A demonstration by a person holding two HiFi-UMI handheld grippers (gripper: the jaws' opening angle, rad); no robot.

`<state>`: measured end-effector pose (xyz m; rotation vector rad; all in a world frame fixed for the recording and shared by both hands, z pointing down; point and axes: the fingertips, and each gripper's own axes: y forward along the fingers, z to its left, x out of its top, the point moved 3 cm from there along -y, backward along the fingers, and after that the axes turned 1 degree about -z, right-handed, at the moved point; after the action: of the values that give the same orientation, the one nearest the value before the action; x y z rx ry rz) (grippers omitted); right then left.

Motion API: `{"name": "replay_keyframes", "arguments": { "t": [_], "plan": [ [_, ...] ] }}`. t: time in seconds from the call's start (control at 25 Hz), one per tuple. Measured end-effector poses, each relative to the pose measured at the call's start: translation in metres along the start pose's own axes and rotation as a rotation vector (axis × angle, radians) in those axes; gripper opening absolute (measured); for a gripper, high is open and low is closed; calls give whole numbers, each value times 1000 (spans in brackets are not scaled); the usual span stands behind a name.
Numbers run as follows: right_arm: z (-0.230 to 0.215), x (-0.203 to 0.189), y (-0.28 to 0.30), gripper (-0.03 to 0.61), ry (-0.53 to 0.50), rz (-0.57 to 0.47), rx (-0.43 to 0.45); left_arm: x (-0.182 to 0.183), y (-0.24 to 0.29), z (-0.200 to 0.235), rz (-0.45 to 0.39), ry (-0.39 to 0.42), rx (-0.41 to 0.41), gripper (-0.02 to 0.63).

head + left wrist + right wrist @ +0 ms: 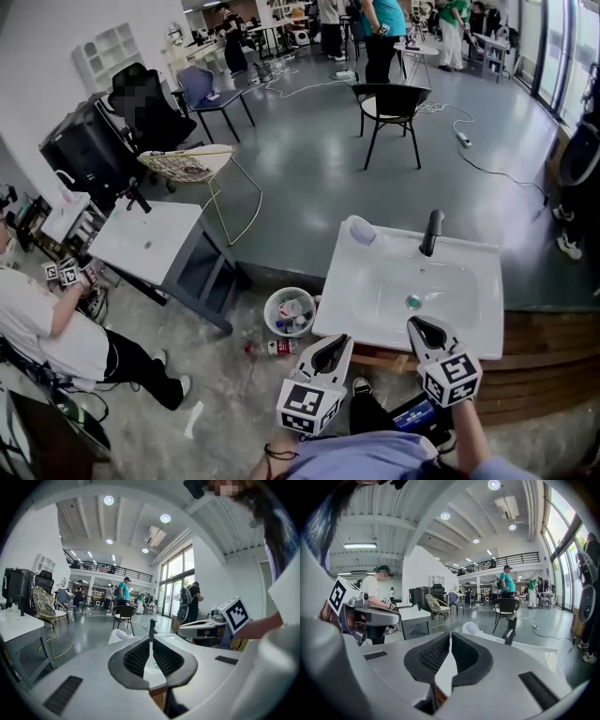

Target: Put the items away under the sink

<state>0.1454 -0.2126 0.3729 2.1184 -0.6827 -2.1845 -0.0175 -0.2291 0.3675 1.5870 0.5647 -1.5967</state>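
Both grippers empty: left gripper (330,349) and right gripper (422,328), fingers pressed together. White ceramic sink basin (367,292) just ahead of fingertips; white round basket of items (267,314) and small red-labelled bottle (274,348) on floor, left of left fingers. Risk: unparted fingers would knock bottle rolling, or clip basin edge.

White left gripper (332,340) and right gripper (418,324), black ribbed pads (136,658) (blue sleeve (507,469))
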Motion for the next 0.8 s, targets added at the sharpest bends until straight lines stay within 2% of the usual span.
{"name": "replay_keyframes", "arguments": {
  "t": [0.4, 0.8],
  "plan": [
    [-53, 17, 63, 26, -11, 9, 84, 6, 66, 22, 26, -24, 48, 18],
    [-83, 26, 126, 26, -15, 12, 163, 6, 111, 46, 47, -37, 94, 18]
  ]
}}
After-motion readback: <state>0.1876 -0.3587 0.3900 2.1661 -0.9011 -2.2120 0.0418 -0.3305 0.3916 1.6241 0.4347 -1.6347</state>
